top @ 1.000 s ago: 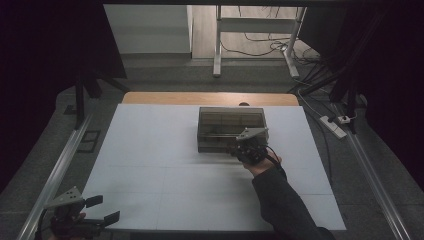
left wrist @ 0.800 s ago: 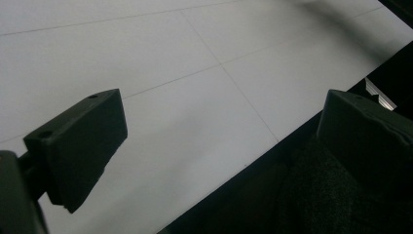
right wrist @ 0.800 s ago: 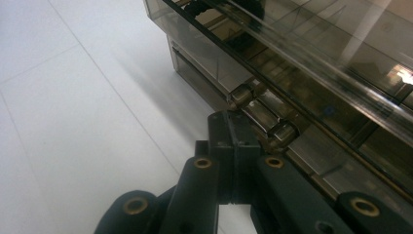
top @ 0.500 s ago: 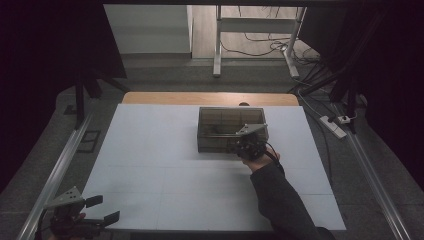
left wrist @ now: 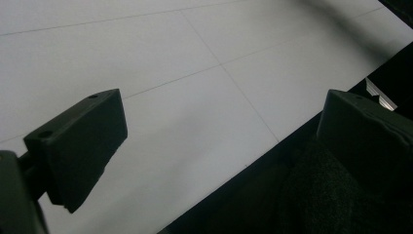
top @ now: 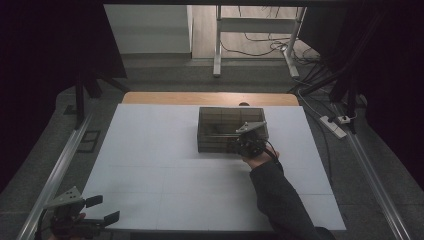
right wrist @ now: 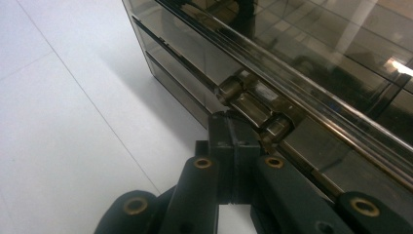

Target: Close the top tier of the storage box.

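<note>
Smoky clear plastic box (top: 231,129) sits centre of the high view; looks rigid, light, slick-sided. Right gripper (right wrist: 233,141) has its jaws pressed together at the front latch (right wrist: 253,105), probably the best grab spot. Left gripper (top: 95,210) idles spread, lower left.

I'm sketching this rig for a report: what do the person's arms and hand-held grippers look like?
Each hand-held gripper, left and right, is black with a grey three-cornered plate on top. The right one's blocky jaws hang on linkage arms with brass-coloured pivots, and a black cable trails from it. The right arm wears a dark sleeve.
</note>
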`<move>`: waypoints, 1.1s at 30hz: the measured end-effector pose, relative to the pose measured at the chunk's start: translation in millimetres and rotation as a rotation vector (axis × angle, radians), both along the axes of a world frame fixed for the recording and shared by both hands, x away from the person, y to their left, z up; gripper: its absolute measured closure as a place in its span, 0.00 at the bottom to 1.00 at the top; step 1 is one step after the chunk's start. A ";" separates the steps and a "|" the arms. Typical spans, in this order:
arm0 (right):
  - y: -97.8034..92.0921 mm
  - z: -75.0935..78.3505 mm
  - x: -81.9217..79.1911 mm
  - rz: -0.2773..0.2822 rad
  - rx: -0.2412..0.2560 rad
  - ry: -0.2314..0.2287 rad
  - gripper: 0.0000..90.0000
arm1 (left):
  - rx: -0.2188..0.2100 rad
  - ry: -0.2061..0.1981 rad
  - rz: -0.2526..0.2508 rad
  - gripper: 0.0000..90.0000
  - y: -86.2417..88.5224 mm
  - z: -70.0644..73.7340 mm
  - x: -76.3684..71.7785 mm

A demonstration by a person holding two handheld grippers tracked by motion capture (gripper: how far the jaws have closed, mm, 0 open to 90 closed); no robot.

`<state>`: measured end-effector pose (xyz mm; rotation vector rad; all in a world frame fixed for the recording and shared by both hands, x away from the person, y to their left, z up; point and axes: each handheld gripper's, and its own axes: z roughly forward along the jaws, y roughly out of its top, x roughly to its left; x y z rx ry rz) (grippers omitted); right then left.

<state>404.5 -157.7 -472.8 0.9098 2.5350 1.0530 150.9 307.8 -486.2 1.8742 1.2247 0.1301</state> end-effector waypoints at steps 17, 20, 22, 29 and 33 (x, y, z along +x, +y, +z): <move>1.7 -3.0 5.0 0.002 -0.008 0.023 1.00 | 0.000 0.001 0.002 0.04 0.0 0.0 0.0; 1.6 -2.6 4.7 -0.002 0.004 0.030 1.00 | 0.000 0.001 0.002 0.04 0.0 0.0 0.0; 1.9 -1.6 3.8 -0.006 0.013 0.033 1.00 | 0.001 0.001 0.003 0.04 0.0 0.0 -0.1; 4.3 0.8 -0.7 0.000 0.013 0.030 0.91 | 0.001 0.000 0.003 0.04 0.0 0.1 -0.2; 5.0 3.7 -4.2 0.002 0.015 0.031 0.86 | 0.000 0.000 0.004 0.04 0.1 0.0 -0.1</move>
